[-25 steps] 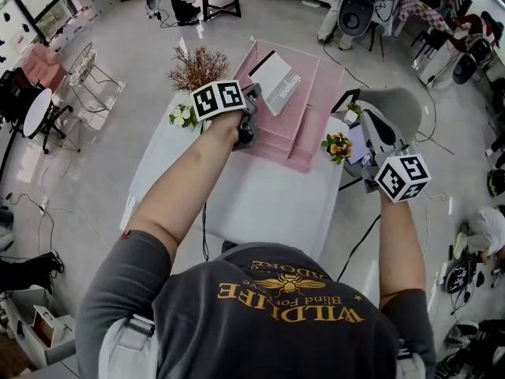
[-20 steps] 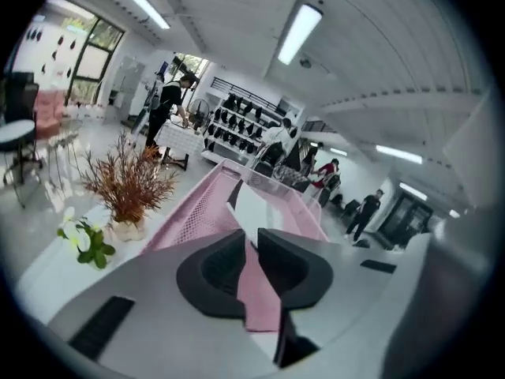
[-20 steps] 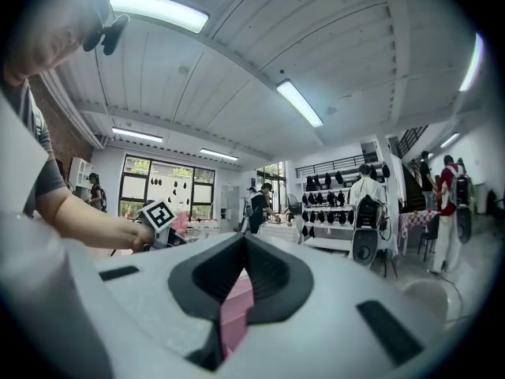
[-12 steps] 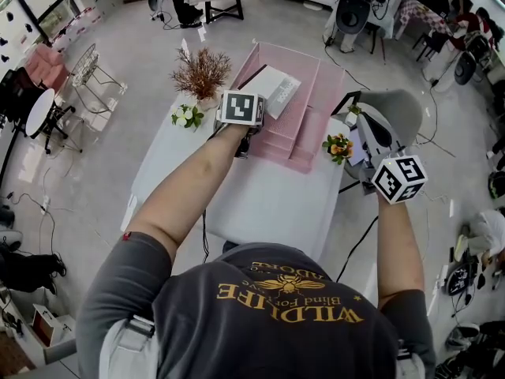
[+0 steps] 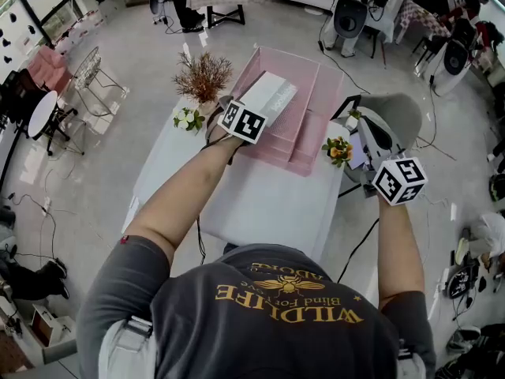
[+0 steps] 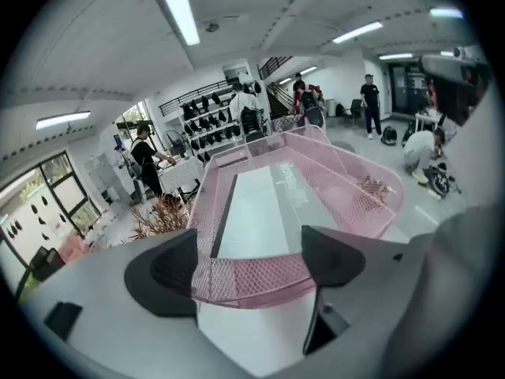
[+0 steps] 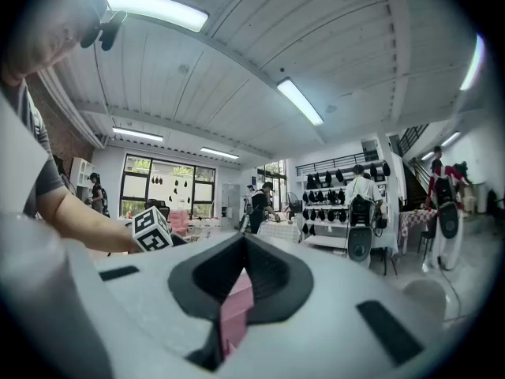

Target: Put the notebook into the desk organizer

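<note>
The white notebook [image 5: 268, 97] with its dark spine lies flat in the top tray of the pink mesh desk organizer [image 5: 309, 142]. In the left gripper view the notebook [image 6: 260, 212] rests just beyond the tray's front wall [image 6: 245, 279]. My left gripper [image 5: 239, 115] is at that front wall, its jaws opening. My left gripper's [image 6: 248, 263] pads stand either side of the mesh rim and press on nothing. My right gripper [image 5: 355, 113] hangs off the table's right edge, and in its own view my right gripper [image 7: 241, 271] is shut with nothing held.
A dried brown plant [image 5: 203, 73] and white flowers [image 5: 188, 118] stand left of the organizer, orange flowers [image 5: 338, 147] at its right. The white table [image 5: 260, 200] stretches toward me. A grey chair [image 5: 398, 109] sits at the right; people and furniture fill the room behind.
The left gripper carried the tilted notebook forward over the organizer, laid it in the top tray and opened its jaws. The right gripper stayed put.
</note>
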